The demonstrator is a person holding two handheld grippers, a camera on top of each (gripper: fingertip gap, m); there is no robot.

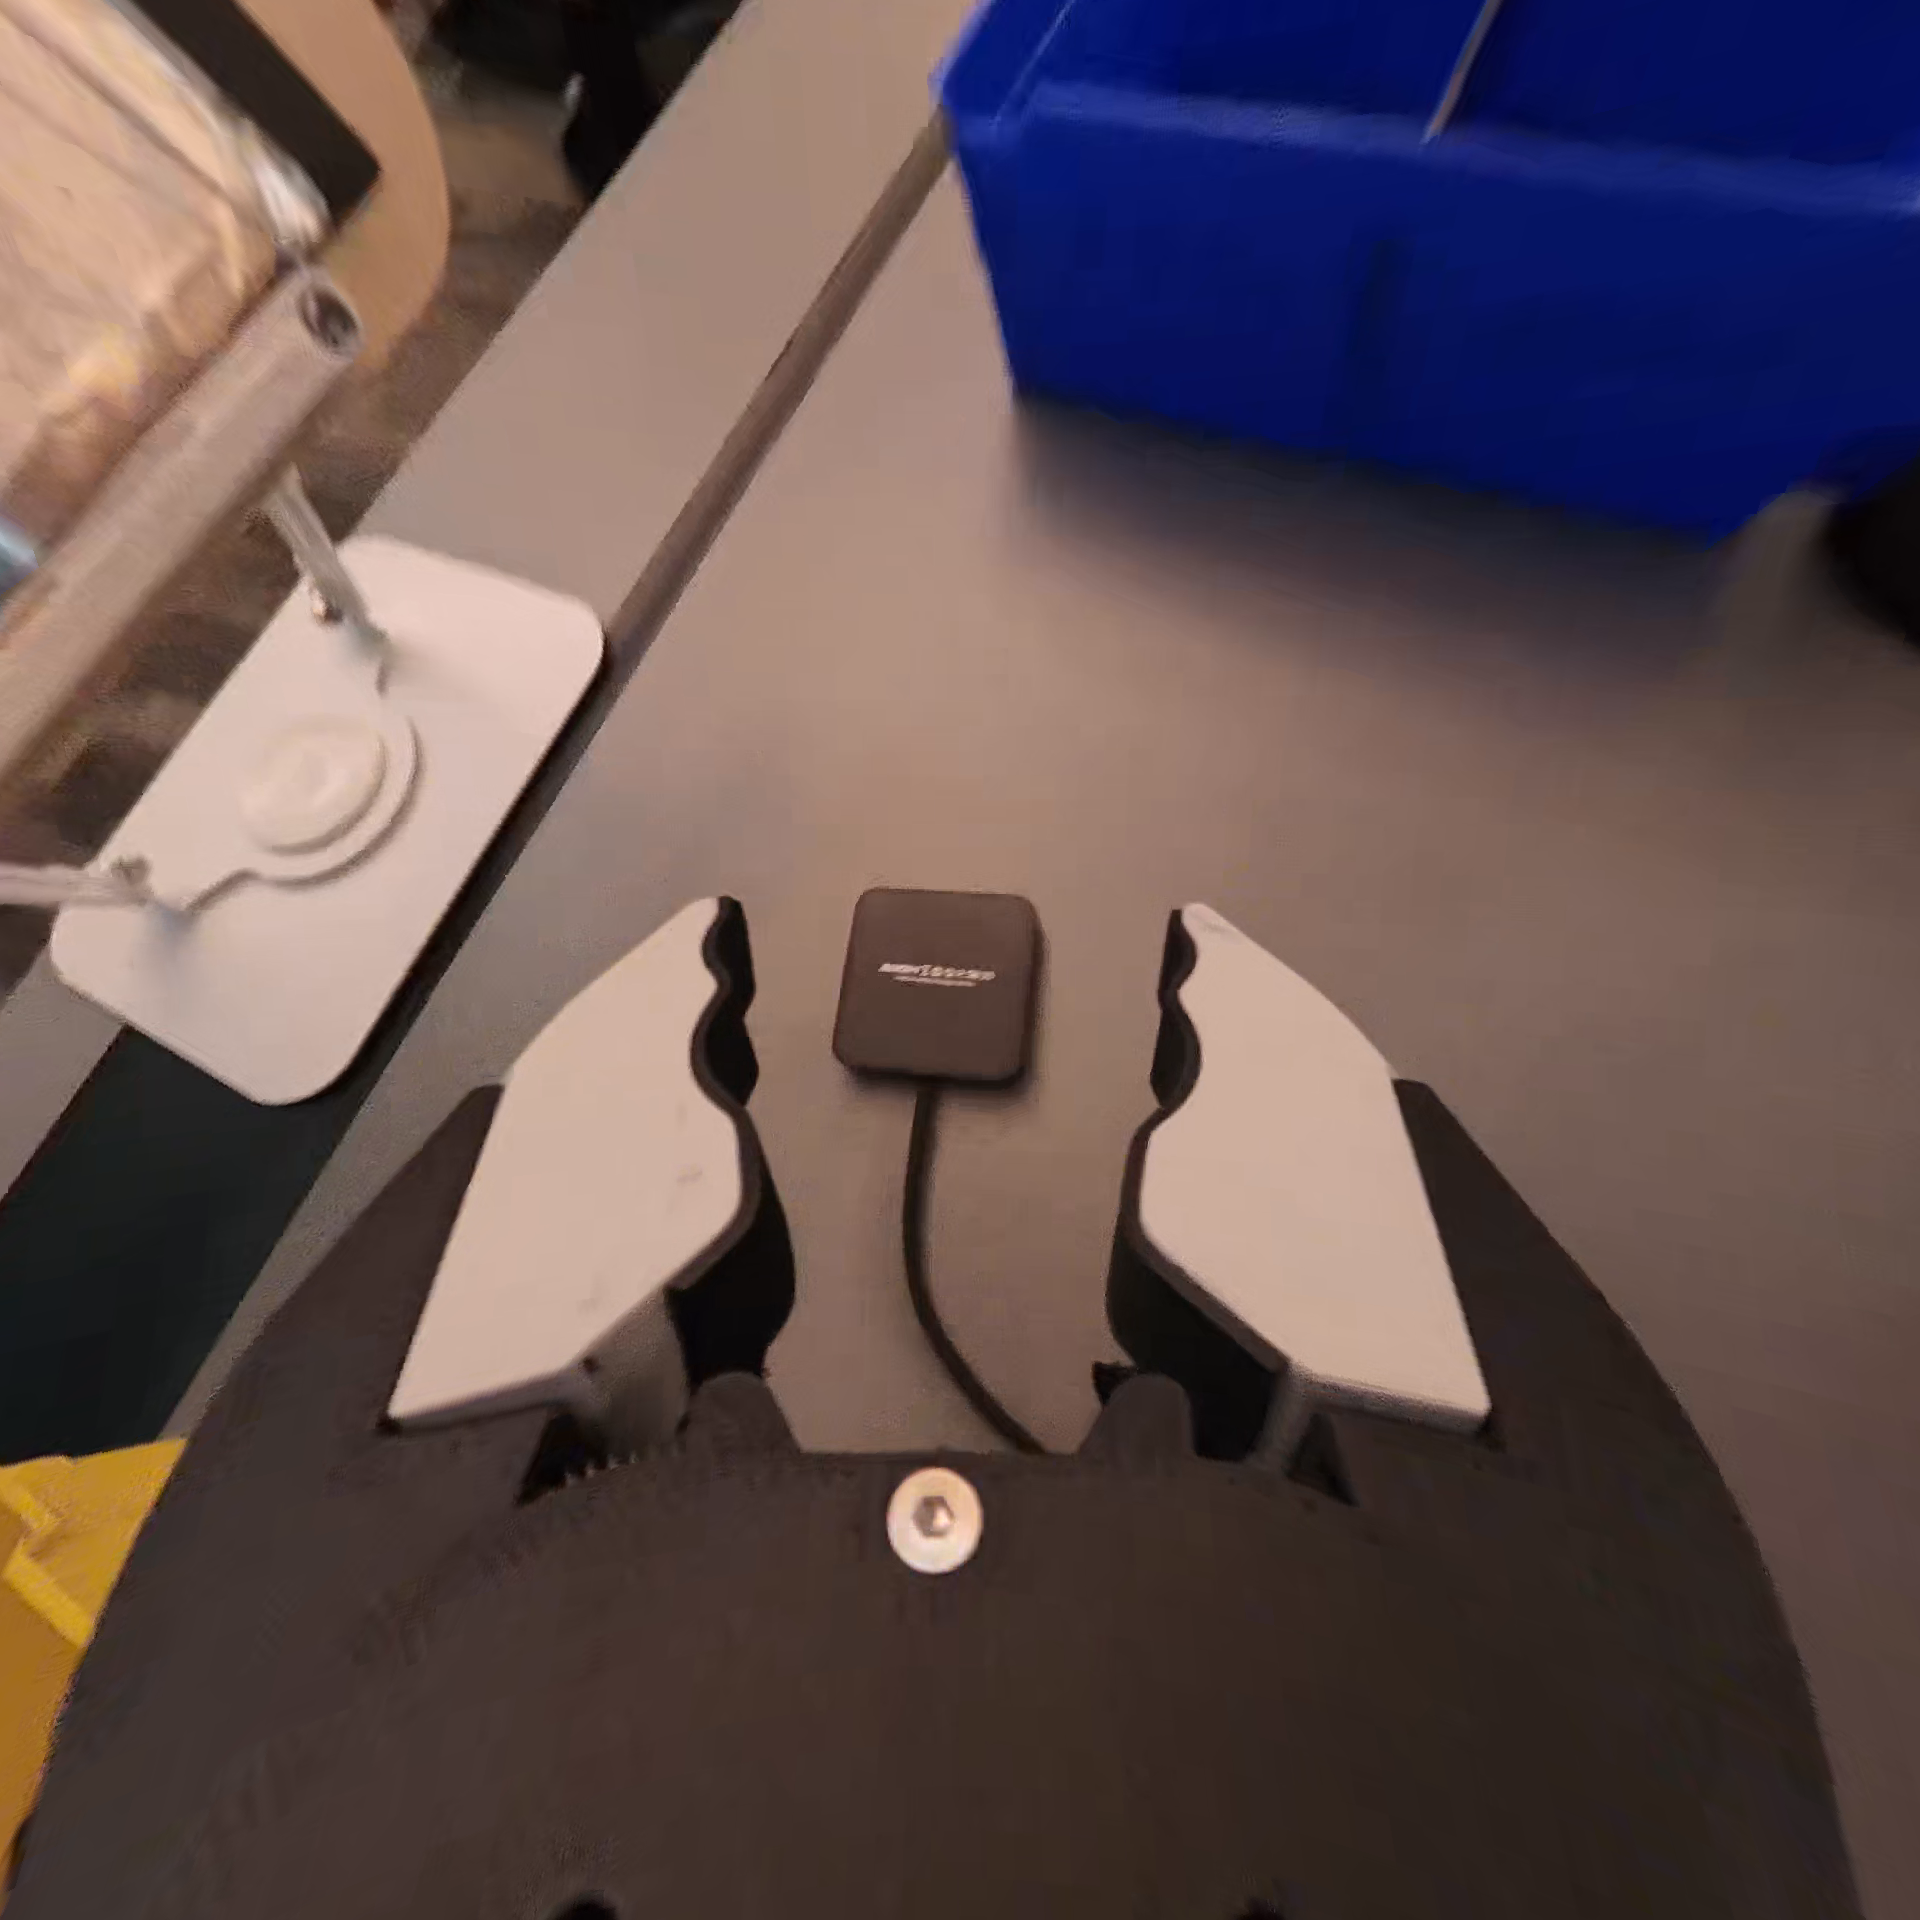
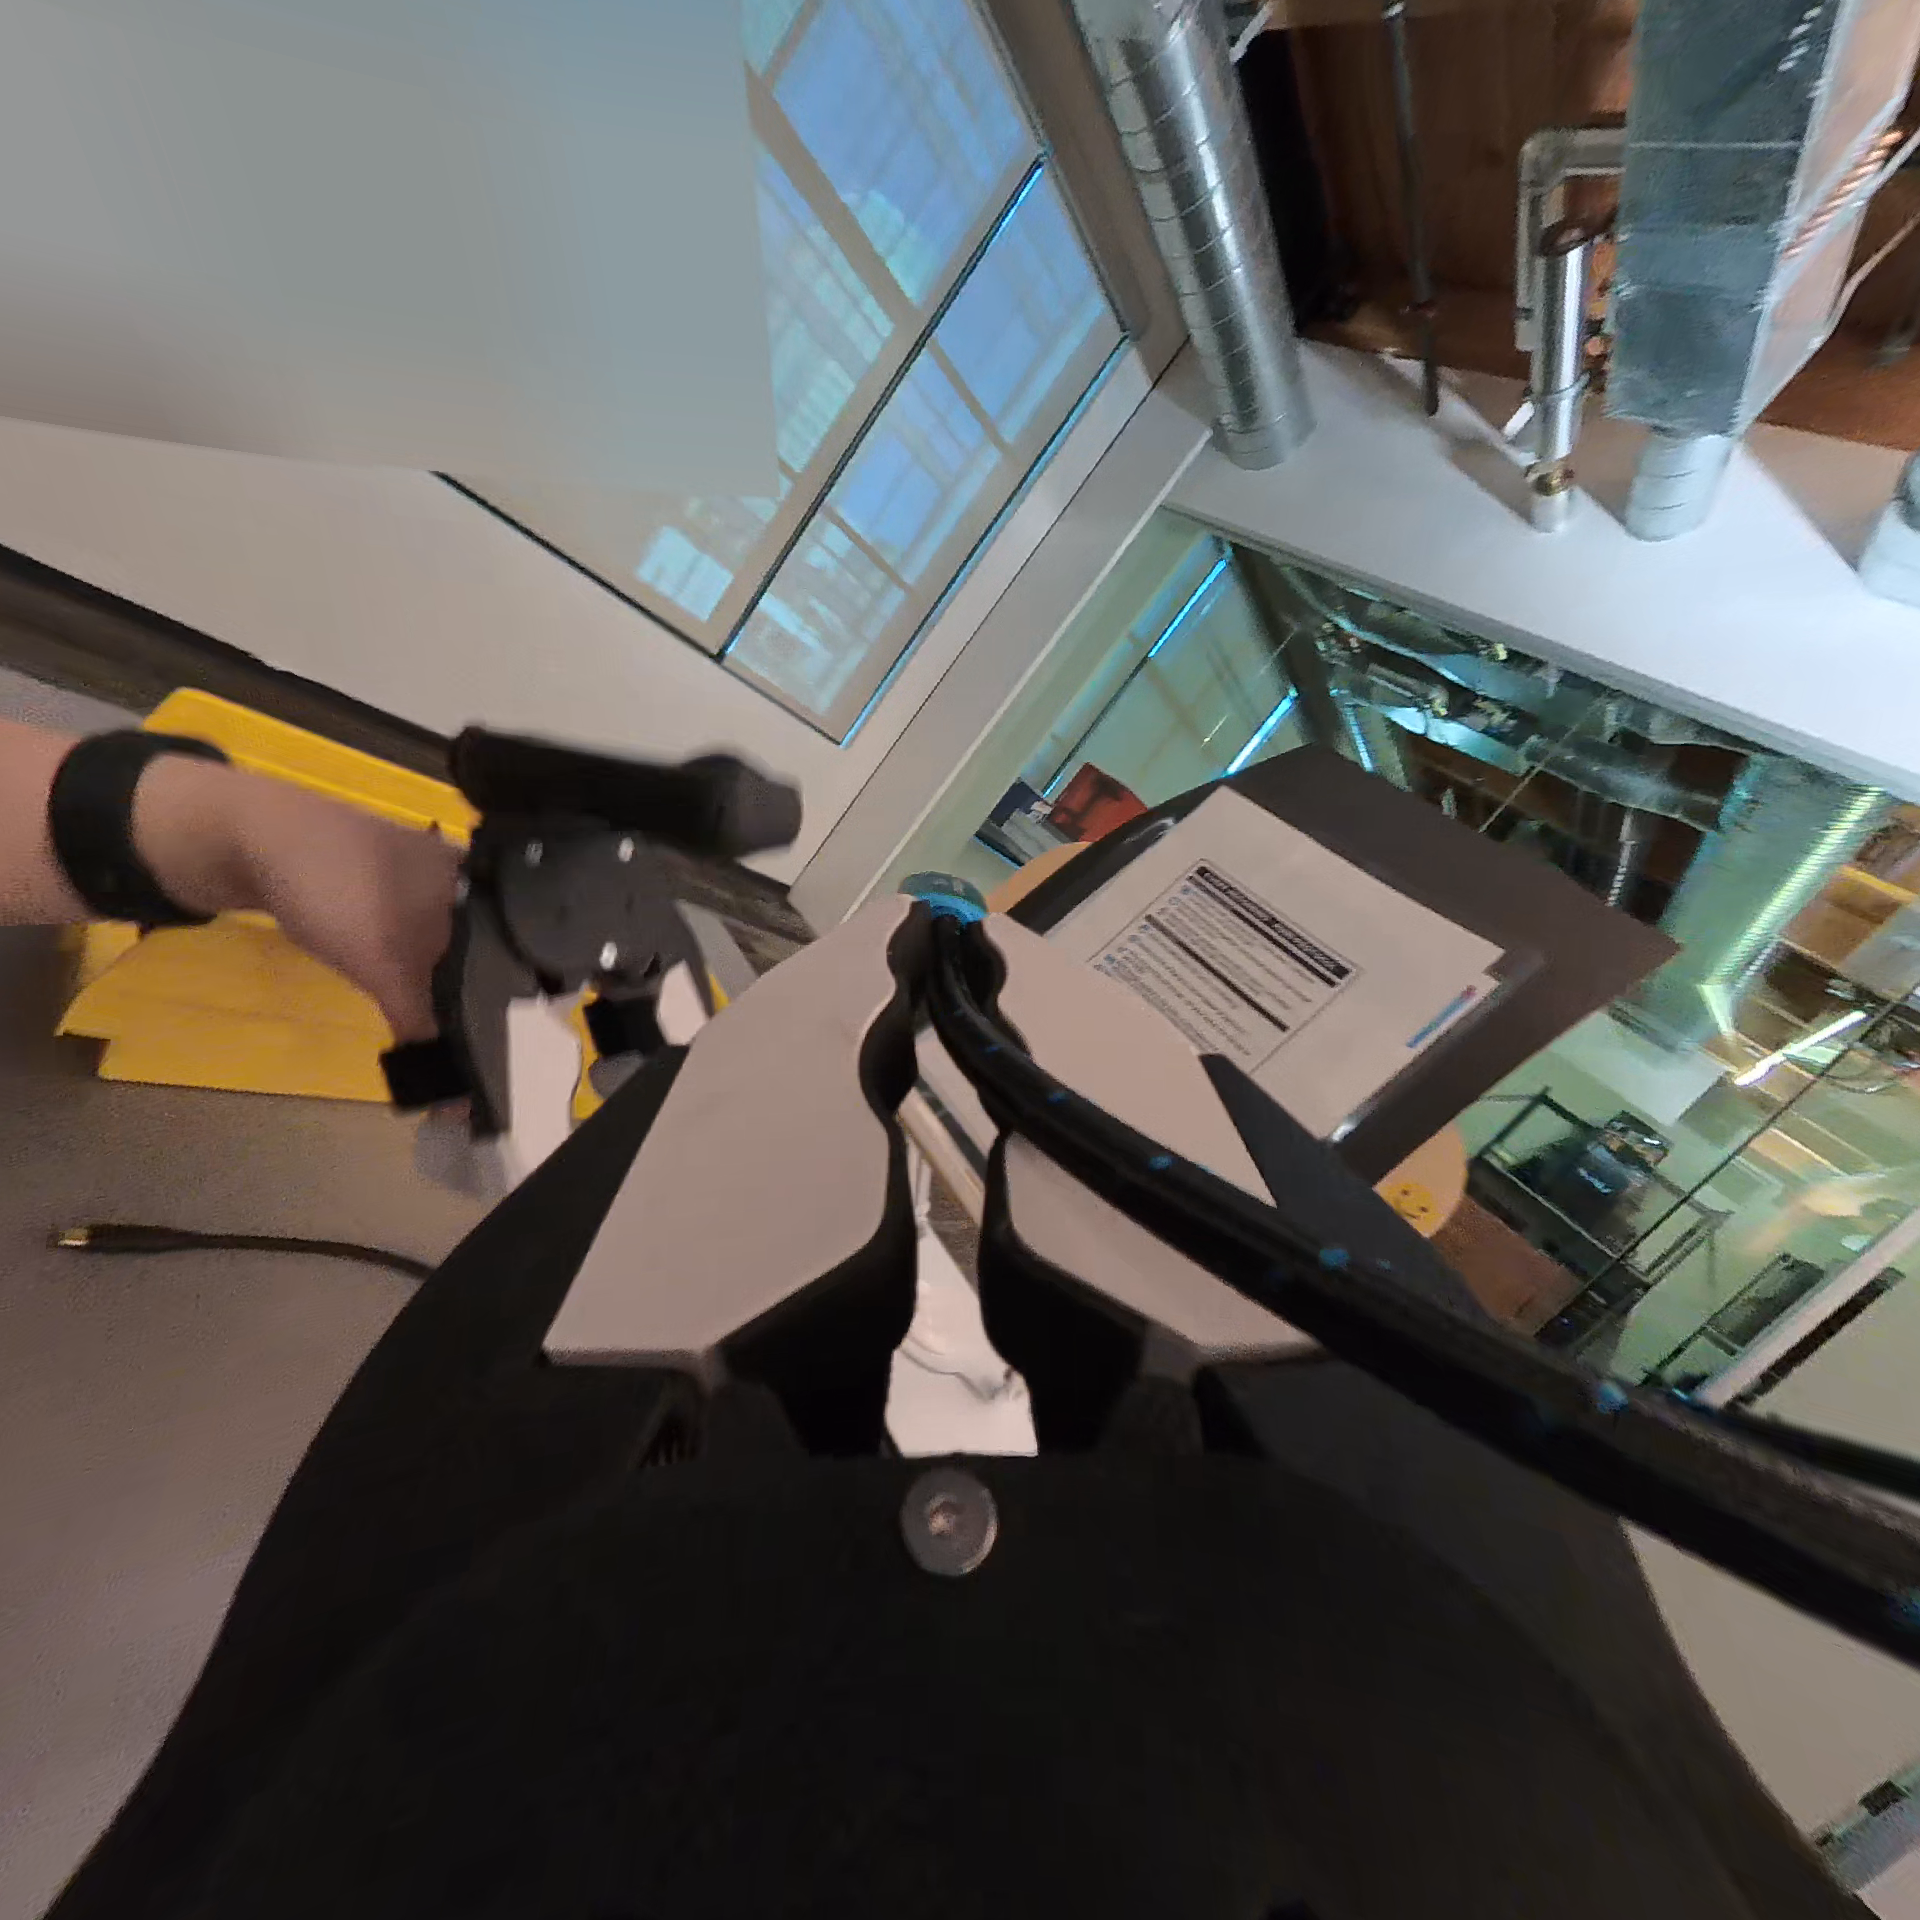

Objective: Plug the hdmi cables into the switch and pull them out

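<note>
**Black cable clamped in right gripper as left gripper hangs open over small switch**

The left gripper (image 1: 951,935), black-bodied with pale grey finger plates, hangs with its jaws spread wide and holding nothing. Between its fingers, on the matte grey table (image 1: 1351,883), lies the small black rounded-square switch (image 1: 935,985), flat on the surface and touching neither finger. White lettering runs across its top. A thin black lead (image 1: 920,1226) leaves the switch at its six o'clock edge and curves back under the gripper body.

At nine o'clock of the switch stands a flat white stand base (image 1: 343,821) with a raised round disc. At one o'clock, well apart, sits a blue plastic bin (image 1: 1455,281). A yellow plastic block (image 1: 52,1600) shows at the frame's eight o'clock edge.

The right gripper (image 2: 943,925) is tilted up toward the windows and silver ceiling ducts. Its jaws are closed on a thick black braided HDMI cable with blue flecks (image 2: 1195,1174), pinched at the fingertips; a blue-trimmed end shows just past them. The cable trails off toward four o'clock.

At nine o'clock in the right wrist view, a hand (image 2: 312,894) wearing a black wristband (image 2: 99,831) holds the left gripper. A white printed notice (image 2: 1278,966) hangs at two o'clock. Another thin black cable with a gold tip (image 2: 229,1242) lies on the table at eight o'clock.
</note>
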